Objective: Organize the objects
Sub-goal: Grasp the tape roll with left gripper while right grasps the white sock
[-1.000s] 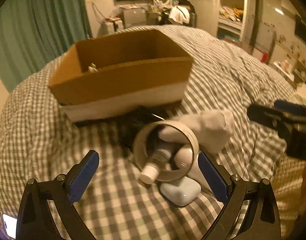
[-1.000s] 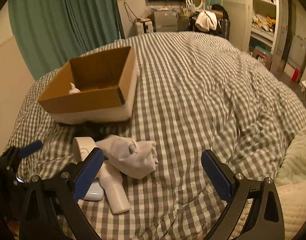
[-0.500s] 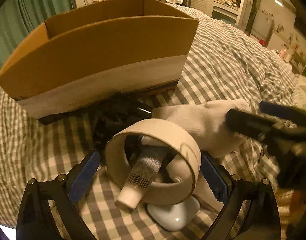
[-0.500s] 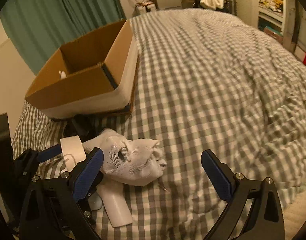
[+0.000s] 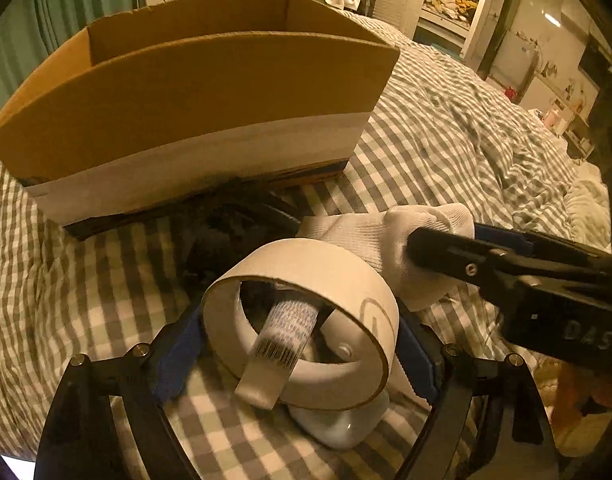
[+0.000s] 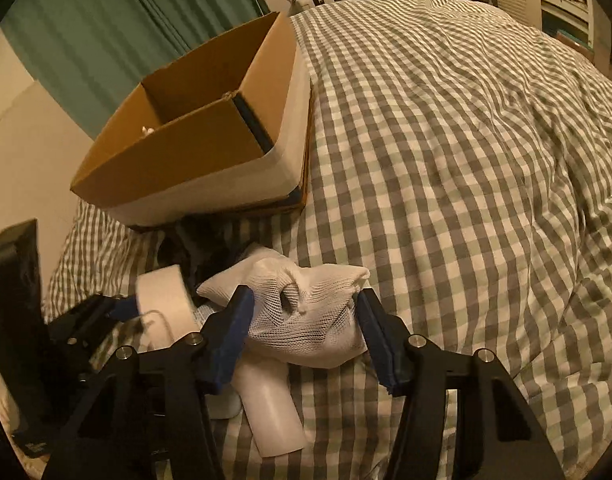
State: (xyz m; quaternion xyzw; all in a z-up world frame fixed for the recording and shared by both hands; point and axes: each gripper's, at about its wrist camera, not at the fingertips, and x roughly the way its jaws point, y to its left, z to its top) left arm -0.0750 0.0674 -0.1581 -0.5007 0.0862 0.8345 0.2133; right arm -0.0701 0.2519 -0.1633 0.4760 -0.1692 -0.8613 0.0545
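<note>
A checked duvet is covering the bed (image 6: 445, 152), and a cardboard box (image 6: 194, 148) is sitting open on it, just behind a small heap of loose things. Both hands are working the pick-up step at once. The right gripper (image 6: 302, 332) is closing its jaws on a white mesh sock bundle (image 6: 309, 312), with the blue pads already pressing into the fabric at either side. The left gripper (image 5: 302, 352) is also narrowing, its pads straddling an upright white tape roll (image 5: 306, 320); contact there is hard to judge. A white tube (image 5: 280, 344) is lying through the roll, above a small white case (image 5: 337, 424). Next, I judge, each grip needs firming before lifting clear and carrying over the box wall.
</note>
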